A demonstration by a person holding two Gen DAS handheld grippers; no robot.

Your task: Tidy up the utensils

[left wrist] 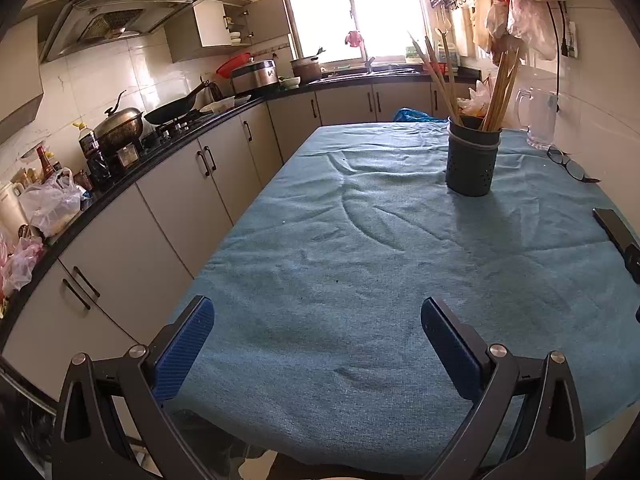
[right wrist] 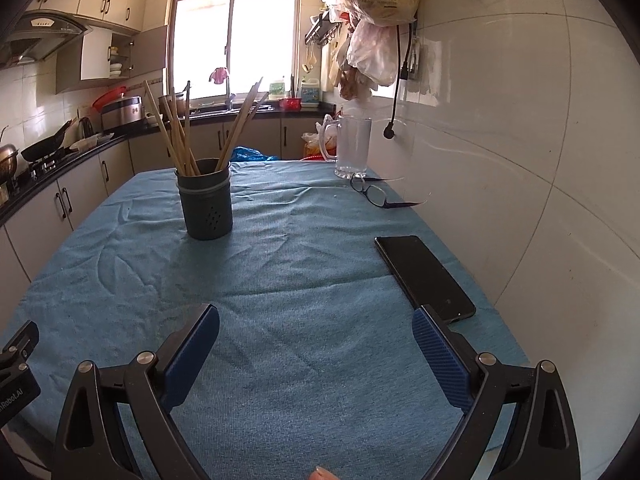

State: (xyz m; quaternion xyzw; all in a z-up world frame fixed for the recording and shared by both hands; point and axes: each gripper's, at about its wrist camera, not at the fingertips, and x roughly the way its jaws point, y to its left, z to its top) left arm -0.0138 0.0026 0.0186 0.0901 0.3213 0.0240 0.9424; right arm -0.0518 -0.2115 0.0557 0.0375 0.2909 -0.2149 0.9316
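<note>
Chopsticks [right wrist: 182, 136] stand bundled in a dark holder [right wrist: 205, 200] well beyond both grippers. Nearest, the left gripper [left wrist: 318, 326] and right gripper [right wrist: 316, 330] hover spread wide, empty, over the blue-clothed bench [right wrist: 300, 280]; a phone [right wrist: 424, 276], then glasses [right wrist: 374, 192], lie farther right.

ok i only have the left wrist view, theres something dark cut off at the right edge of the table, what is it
Observer: A black phone, lying flat and screen-up on the blue cloth, close to the wall side.
Operator: is the right gripper holding anything
Observer: No. The right gripper is open and empty, with only cloth between its fingers.
Operator: the glasses by the jug, folded or open
Observer: Open. The glasses lie with both arms spread, just in front of the clear jug.
Operator: any chopsticks lying loose on the table
Observer: None in either view. All the chopsticks stand in the dark holder.
</note>
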